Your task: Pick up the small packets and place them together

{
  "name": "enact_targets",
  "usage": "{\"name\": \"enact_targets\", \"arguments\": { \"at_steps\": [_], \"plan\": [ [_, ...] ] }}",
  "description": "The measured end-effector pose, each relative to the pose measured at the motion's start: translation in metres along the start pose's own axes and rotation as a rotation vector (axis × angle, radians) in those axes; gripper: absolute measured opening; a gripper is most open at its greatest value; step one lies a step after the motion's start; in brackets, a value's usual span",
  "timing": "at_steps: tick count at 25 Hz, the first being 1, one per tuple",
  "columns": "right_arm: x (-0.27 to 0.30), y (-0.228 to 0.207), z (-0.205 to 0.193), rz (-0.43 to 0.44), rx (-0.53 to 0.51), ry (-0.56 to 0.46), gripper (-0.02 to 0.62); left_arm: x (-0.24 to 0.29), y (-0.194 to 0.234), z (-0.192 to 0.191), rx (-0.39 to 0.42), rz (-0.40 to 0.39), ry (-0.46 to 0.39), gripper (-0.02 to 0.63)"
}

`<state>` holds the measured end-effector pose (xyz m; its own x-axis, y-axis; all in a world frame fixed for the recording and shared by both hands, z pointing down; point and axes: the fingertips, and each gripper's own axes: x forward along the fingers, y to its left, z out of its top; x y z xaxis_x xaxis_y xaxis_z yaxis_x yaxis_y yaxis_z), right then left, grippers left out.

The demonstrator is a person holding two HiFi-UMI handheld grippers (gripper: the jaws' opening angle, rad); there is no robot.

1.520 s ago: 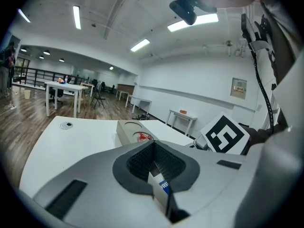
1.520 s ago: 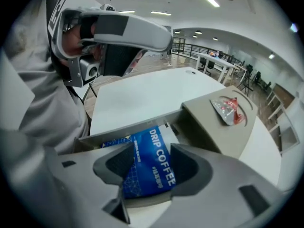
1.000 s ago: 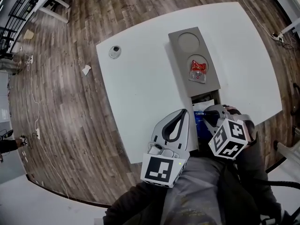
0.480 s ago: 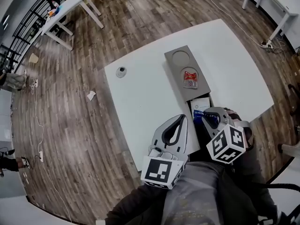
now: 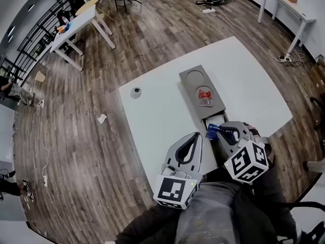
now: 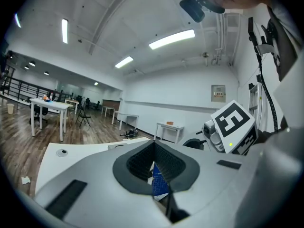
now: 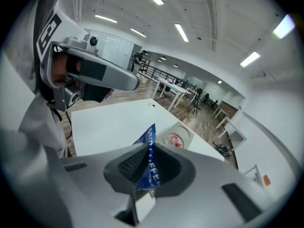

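Over the white tabletop (image 5: pixel 162 116), in the head view, the right gripper (image 5: pixel 225 134) held a blue packet (image 5: pixel 216 131) above the near end of the grey tray (image 5: pixel 189 91). A second earlier it had sat low over that end compartment, so gripper and packet had risen clear. The left gripper (image 5: pixel 197 135) hung just beside it, also higher than before. A red packet (image 5: pixel 204 96) lay in the tray's middle recess, unmoved, and a pale packet (image 5: pixel 215 120) stayed in the near compartment (more of the room showed round the tabletop than before).

From the left gripper view, its fingers met at the tips with nothing pinched. A strip of blue showed through the slot beneath them.

From the right gripper view, the fingers had just been closing and were clamped on the blue packet. It stood on edge between them, its top corner poking past the tips, with the tray and red packet beyond.
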<state>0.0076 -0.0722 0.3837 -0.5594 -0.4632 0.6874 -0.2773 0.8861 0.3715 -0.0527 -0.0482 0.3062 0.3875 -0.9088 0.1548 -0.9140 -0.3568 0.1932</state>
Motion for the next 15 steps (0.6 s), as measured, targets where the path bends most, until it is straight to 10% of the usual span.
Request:
{"name": "enact_targets", "arguments": {
  "at_steps": [15],
  "plan": [
    [0.028,-0.070,0.035,0.026,-0.051,-0.086,0.041,0.031,0.035,-0.006,-0.051,0.097,0.024,0.003]
  ]
}}
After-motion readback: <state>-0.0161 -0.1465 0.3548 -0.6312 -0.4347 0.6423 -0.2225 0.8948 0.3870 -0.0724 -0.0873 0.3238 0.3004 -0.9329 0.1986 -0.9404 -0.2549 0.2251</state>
